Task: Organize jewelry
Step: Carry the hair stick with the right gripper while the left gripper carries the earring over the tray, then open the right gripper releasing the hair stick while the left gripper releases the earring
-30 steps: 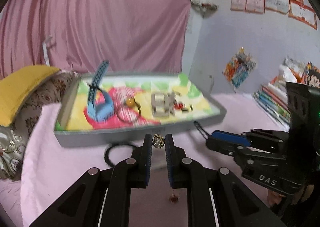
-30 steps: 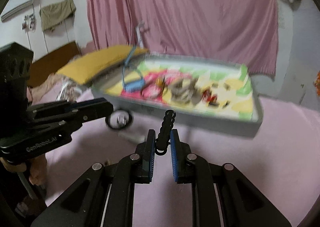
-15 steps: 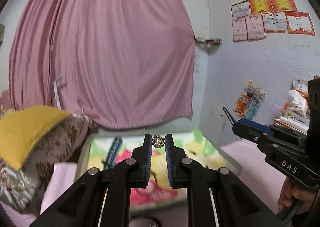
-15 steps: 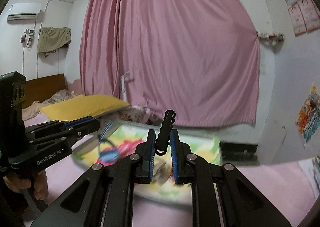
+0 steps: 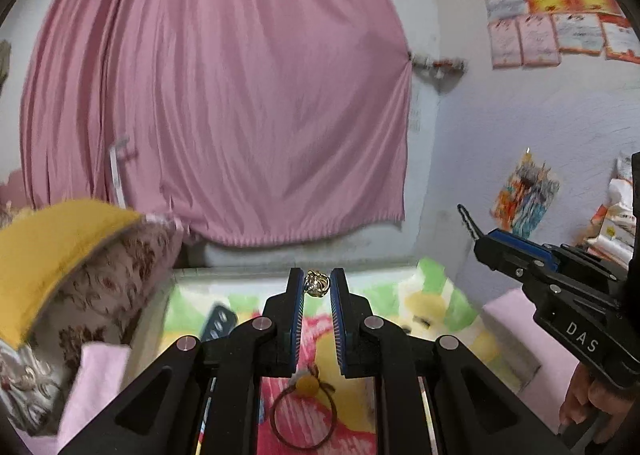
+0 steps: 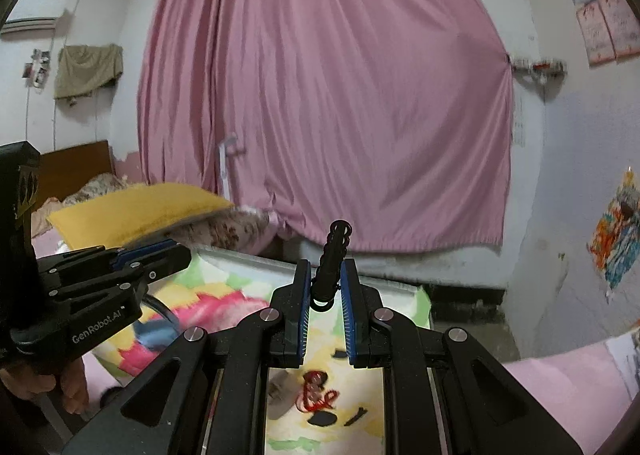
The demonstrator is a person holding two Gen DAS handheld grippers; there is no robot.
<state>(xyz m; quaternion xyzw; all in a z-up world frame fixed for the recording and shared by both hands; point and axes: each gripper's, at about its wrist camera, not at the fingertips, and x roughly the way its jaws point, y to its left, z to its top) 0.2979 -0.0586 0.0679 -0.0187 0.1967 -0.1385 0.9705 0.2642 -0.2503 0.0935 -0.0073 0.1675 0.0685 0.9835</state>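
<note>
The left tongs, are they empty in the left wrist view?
No, the left tongs are shut on a small gold ornament that sits pinched between their tips, above the colourful tray.

place: home bedroom | signs: pink curtain (image 6: 324, 103), pillows (image 5: 60, 251) (stacked), headboard (image 6: 74, 167)

Bed (image 5: 516, 319) under pink sheet, bearing shallow tray (image 5: 224, 273) with bright cartoon lining; beside tray, floral pillow (image 5: 100, 283) topped by yellow cushion (image 5: 52, 239). Inside tray: bangle (image 5: 302, 421), red trinket (image 6: 316, 395).

The left tongs (image 5: 317, 286) hide much of the tray's (image 5: 440, 275) blurred contents.
</note>
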